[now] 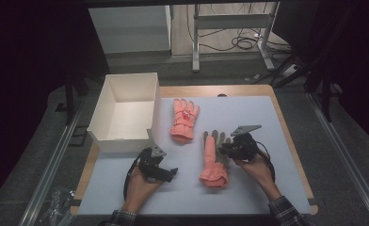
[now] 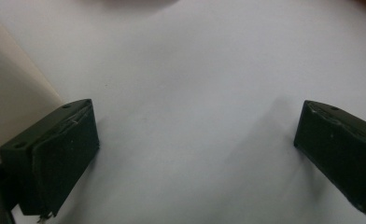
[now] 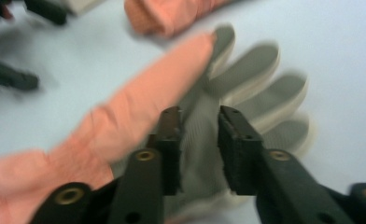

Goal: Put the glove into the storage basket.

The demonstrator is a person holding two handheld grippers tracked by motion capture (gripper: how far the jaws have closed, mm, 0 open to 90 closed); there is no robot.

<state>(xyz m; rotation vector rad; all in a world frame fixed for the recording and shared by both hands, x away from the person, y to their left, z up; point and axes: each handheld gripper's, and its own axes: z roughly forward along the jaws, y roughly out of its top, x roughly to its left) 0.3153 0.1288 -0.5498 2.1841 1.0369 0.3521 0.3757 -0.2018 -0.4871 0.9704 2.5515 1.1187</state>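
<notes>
Glove palm (image 3: 197, 135) between right tongs (image 3: 200, 126)

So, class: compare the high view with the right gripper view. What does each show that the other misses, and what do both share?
High view alone: the white box at the table's left edge, the wooden table rim, the floor cables behind, and the person's right hand.

Right gripper view alone: up close, the right gripper has its jaws a little apart over the near glove's grey palm.

Both: the near glove, the far glove's cuff, the pale mat and the left gripper.
</notes>
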